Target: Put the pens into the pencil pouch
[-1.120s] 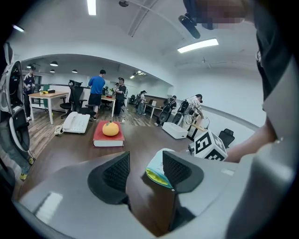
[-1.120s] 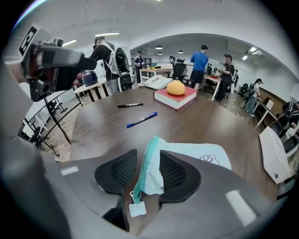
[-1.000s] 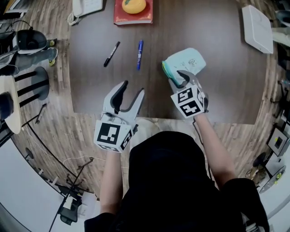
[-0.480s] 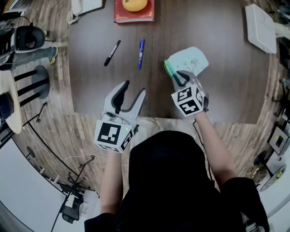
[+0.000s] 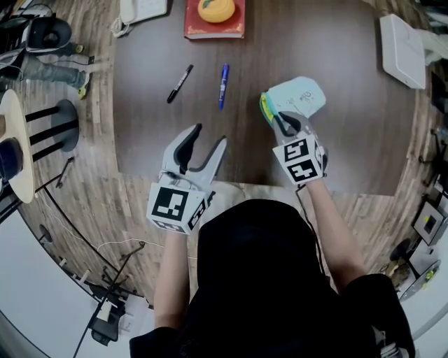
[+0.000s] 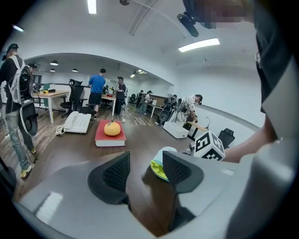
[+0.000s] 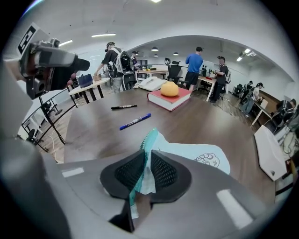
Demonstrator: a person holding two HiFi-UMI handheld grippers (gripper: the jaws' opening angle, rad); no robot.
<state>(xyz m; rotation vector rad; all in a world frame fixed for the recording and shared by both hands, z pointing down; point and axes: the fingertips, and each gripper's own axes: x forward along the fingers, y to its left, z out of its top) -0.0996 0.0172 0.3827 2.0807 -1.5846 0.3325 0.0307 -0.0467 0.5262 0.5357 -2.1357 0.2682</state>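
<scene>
A light-teal pencil pouch (image 5: 299, 94) with a green zip edge lies on the dark table (image 5: 343, 147). My right gripper (image 5: 281, 120) is at its near left edge. Its jaws are closing, and in the right gripper view the pads press on the pouch's (image 7: 196, 156) zip edge. A blue pen (image 5: 223, 77) and a black pen (image 5: 180, 83) lie side by side left of the pouch, both apart from it. My left gripper (image 5: 208, 136) hovers open over the table's near edge with nothing between its fingers. In the left gripper view the pouch (image 6: 160, 164) shows beyond the jaws.
A red book (image 5: 203, 26) with an orange fruit (image 5: 216, 9) on it lies at the table's far edge, a white telephone (image 5: 142, 8) to its left. A white box (image 5: 402, 50) sits at the far right. Stools and cables stand on the floor at left.
The right gripper's jaws have closed from wide open onto the pouch's near edge. The left gripper has kept still.
</scene>
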